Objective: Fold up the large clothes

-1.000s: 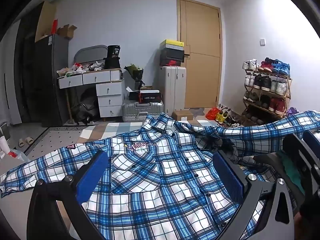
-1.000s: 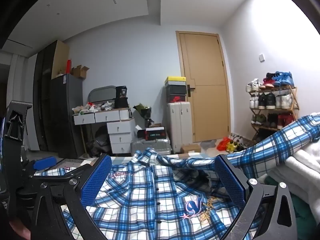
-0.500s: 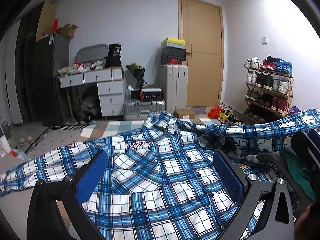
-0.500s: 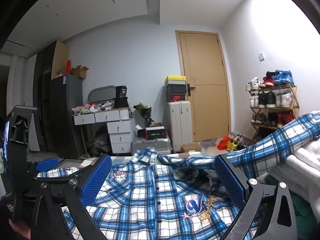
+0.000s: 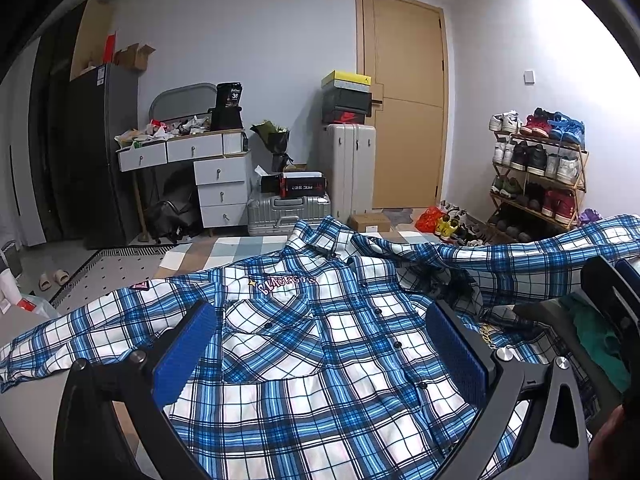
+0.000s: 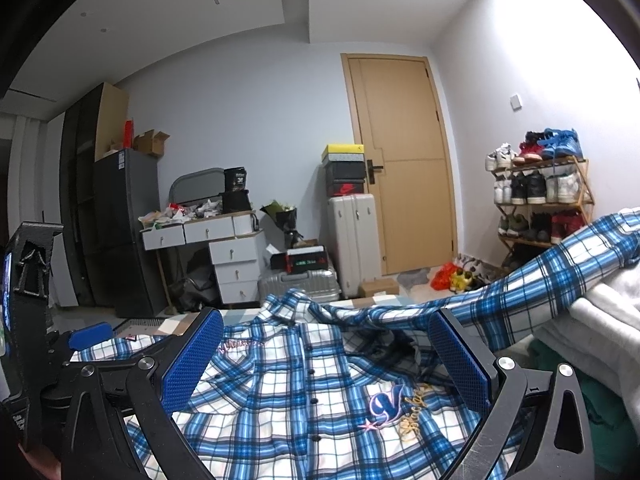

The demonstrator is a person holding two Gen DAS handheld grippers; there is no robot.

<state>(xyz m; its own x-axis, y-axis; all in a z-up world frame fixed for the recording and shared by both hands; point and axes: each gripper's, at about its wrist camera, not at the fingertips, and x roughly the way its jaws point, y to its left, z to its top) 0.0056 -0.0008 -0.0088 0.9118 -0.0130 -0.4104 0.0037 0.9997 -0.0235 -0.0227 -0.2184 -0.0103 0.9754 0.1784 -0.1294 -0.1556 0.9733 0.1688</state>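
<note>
Blue plaid shirt flat on surface | collar toward door, upper centre | both grippers' fingers wide, empty

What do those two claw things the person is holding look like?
Both match. The left claw and right claw each have a black angular frame with silver bolts and two flat fingers faced with blue dimpled pads. No cables or sleeves show.

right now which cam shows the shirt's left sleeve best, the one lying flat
The left wrist view. There the plaid shirt shows its flat sleeve running out to the cuff at the image's left edge. In the right wrist view only a small strip of that sleeve peeks out behind the left gripper.
</note>
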